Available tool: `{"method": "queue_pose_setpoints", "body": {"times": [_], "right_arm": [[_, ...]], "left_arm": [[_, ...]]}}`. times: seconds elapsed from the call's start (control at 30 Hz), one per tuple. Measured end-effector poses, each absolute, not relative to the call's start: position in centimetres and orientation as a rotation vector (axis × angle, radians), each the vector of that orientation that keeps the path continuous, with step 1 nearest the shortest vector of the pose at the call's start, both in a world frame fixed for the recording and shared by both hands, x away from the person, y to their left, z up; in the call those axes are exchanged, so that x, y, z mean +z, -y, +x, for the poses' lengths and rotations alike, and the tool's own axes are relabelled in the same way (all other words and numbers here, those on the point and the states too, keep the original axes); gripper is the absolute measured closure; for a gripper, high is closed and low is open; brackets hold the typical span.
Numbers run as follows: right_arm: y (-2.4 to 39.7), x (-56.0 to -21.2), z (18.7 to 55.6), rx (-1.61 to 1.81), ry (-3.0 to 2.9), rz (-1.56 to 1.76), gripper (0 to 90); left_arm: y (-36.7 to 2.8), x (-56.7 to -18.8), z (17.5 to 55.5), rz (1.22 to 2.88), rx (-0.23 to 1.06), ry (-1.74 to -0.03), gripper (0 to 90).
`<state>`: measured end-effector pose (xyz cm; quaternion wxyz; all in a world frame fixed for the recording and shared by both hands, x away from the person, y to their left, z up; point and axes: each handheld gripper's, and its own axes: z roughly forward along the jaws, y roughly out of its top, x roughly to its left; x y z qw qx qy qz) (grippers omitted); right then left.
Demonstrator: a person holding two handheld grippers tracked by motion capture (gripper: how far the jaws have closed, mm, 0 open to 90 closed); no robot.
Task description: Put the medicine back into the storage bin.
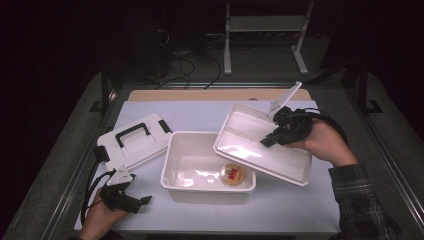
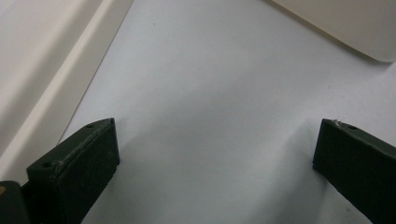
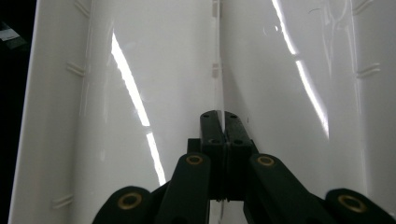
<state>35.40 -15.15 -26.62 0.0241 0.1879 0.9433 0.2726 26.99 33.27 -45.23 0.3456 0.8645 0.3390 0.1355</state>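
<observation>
So our right gripper (image 1: pixel 268 139) is clamped tight on the middle divider of the white tray (image 1: pixel 250 145), holding it tilted over the right side of the open box (image 1: pixel 172 172). Our left gripper (image 1: pixel 145 200) sits wide open, near left, holding nothing.

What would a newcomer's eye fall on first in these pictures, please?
The white inner tray, tilted above the right end of the open white box, gripped at its centre divider by the right gripper. Next, the round yellow-and-red item on the box floor, and the lid lying left.
</observation>
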Motion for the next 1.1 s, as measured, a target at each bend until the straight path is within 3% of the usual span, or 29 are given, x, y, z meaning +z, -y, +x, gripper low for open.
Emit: {"method": "queue_pose_setpoints", "body": {"times": [1.1], "right_arm": [[1.8,-28.5,36.8,0.778,-3.108,0.137,89.1]], "left_arm": [[-33.3,-45.2,27.0,2.247,0.354,-0.876,0.0]]}}
